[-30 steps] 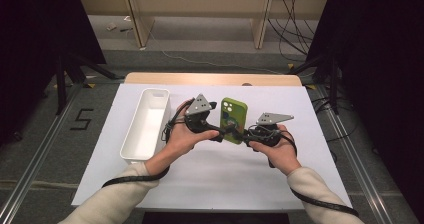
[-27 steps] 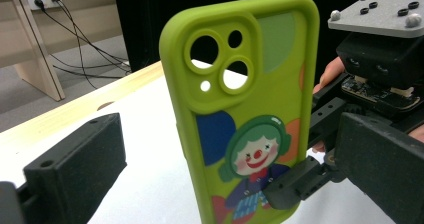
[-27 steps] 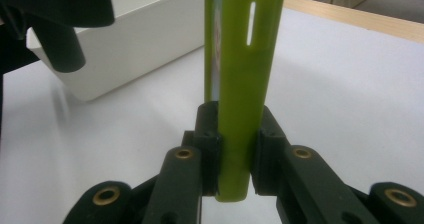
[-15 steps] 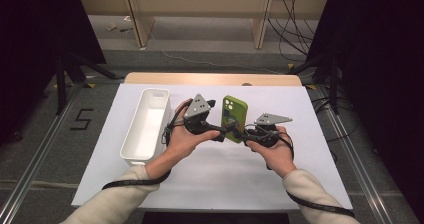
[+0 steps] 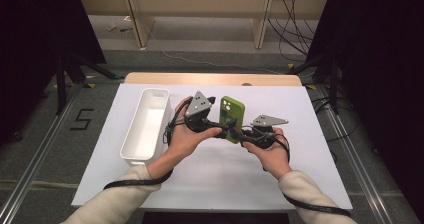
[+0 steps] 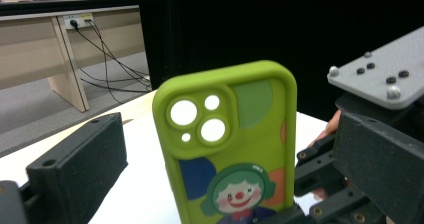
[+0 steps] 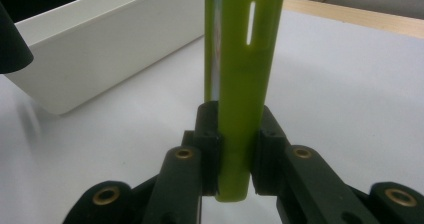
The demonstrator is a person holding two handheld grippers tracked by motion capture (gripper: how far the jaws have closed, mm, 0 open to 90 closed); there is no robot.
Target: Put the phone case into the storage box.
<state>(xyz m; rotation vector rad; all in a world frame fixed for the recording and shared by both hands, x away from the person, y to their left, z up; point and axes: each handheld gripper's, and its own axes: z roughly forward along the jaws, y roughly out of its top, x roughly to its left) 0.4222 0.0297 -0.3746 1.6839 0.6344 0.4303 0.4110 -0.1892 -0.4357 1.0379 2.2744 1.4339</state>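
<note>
A green phone case (image 5: 232,111) with a clown picture and camera holes stands upright above the white table top (image 5: 225,184). My right gripper (image 5: 240,133) is shut on its lower edge; in the right gripper view both pads (image 7: 207,134) press the case (image 7: 240,59) from either side. My left gripper (image 5: 222,126) faces the back of the case (image 6: 235,149) and stands open, its left finger (image 6: 75,169) well apart from the case. The right gripper (image 6: 380,154) with its grey plate shows at the right of the left gripper view.
A long white bin (image 5: 145,124) lies empty to the left of the hands, also seen as a bin (image 7: 100,44) behind the case. Wooden table edge (image 5: 210,78) at the back, dark curtains to both sides, cables on the floor beyond.
</note>
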